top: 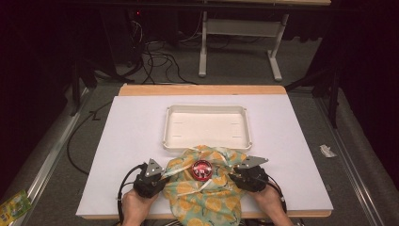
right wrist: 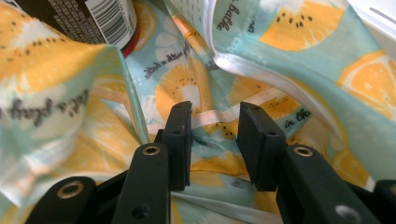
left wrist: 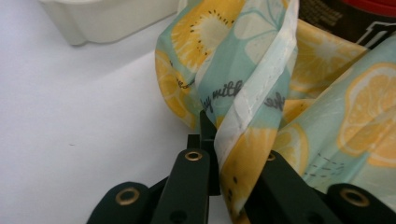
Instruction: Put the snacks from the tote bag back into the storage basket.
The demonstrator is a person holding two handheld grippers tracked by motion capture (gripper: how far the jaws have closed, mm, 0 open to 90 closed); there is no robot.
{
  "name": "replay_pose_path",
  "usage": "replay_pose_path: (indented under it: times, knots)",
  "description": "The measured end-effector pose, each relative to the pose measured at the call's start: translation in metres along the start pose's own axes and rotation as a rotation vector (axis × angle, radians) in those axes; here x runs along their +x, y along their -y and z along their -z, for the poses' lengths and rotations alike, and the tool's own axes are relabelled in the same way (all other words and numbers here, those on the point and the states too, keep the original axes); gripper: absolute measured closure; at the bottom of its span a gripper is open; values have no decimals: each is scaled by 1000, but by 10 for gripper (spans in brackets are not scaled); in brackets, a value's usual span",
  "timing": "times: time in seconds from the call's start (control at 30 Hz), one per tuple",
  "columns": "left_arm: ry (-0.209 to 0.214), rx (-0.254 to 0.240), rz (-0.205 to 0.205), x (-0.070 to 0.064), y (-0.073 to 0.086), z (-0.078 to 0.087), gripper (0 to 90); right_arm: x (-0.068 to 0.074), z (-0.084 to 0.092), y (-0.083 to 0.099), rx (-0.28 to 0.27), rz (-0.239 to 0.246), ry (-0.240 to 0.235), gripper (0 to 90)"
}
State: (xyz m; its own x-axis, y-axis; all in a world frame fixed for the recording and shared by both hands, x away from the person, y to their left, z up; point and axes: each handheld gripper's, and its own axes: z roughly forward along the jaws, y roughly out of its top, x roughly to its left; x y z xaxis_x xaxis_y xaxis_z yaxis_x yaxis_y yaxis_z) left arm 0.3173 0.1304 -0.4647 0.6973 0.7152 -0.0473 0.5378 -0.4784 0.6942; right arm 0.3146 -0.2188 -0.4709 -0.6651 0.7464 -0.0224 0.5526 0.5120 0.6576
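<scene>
A mint cloth [top: 207, 197] printed with orange citrus slices lies bunched at the table's near edge. A dark can with a red lid [top: 202, 170] stands in the middle of it. My left gripper [top: 160, 177] is at the cloth's left side. In the left gripper view it [left wrist: 217, 135] is shut on a fold of the cloth's white-hemmed edge [left wrist: 252, 98]. My right gripper [top: 236, 177] is at the cloth's right side. In the right gripper view it [right wrist: 215, 123] stands open over the cloth [right wrist: 177, 93], a white hem strip running across the gap, and the can's barcode [right wrist: 100, 16] is at the upper left.
A white rectangular tray [top: 165, 127] sits just beyond the cloth in the middle of the white table sheet [top: 131, 136]. The tray's corner [left wrist: 102, 18] is close to my left gripper. Table legs and cables lie on the floor behind the table.
</scene>
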Motion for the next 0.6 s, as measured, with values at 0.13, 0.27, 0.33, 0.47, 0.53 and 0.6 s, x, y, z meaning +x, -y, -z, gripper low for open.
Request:
replay_pose_path:
  times: [0.13,0.27,0.33,0.47,0.53,0.6]
  knots:
    - [-50,14,6,12,0,-2,895,-2,1,1,-2,0,-3,676]
    - [-58,18,40,25,1,-5,879,-2,1,3,-12,-3,-2,679]
    - [-54,17,57,27,1,-5,823,-2,1,4,-19,-7,-1,680]
    - [-17,-33,70,23,1,7,694,-2,1,5,-25,-11,0,680]
    - [-3,-65,68,19,0,17,633,-1,1,5,-28,-15,4,681]
    - [5,-98,61,14,-2,26,599,-1,1,5,-28,-16,7,681]
